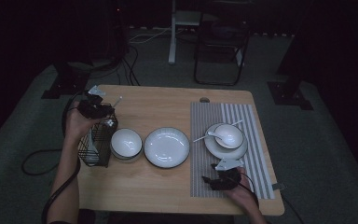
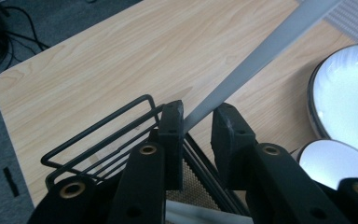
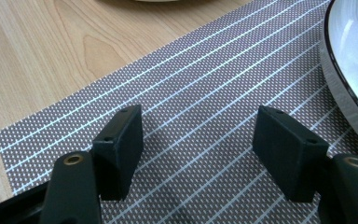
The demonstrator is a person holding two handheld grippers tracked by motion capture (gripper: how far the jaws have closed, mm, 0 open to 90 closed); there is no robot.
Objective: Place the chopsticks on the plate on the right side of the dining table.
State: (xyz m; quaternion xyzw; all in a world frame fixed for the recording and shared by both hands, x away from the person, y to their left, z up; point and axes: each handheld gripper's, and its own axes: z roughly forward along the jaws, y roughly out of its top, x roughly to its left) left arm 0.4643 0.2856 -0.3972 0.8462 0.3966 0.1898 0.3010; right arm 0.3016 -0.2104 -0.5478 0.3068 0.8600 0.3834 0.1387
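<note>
Holding one utensil handle (image 2: 261, 51) in left gripper (image 2: 198, 122), right gripper (image 3: 198, 154) wide, two bowls, two plates.

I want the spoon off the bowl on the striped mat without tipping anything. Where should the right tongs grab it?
Grip the spoon by its thin handle, which juts left past the bowl over the plate rim. Probably come from above, tongs across the handle; the head rests inside the bowl.

Rack (image 1: 94, 144) left – bowl (image 1: 126, 143), plate (image 1: 167, 147) beside; placemat (image 1: 200, 140) right.
</note>
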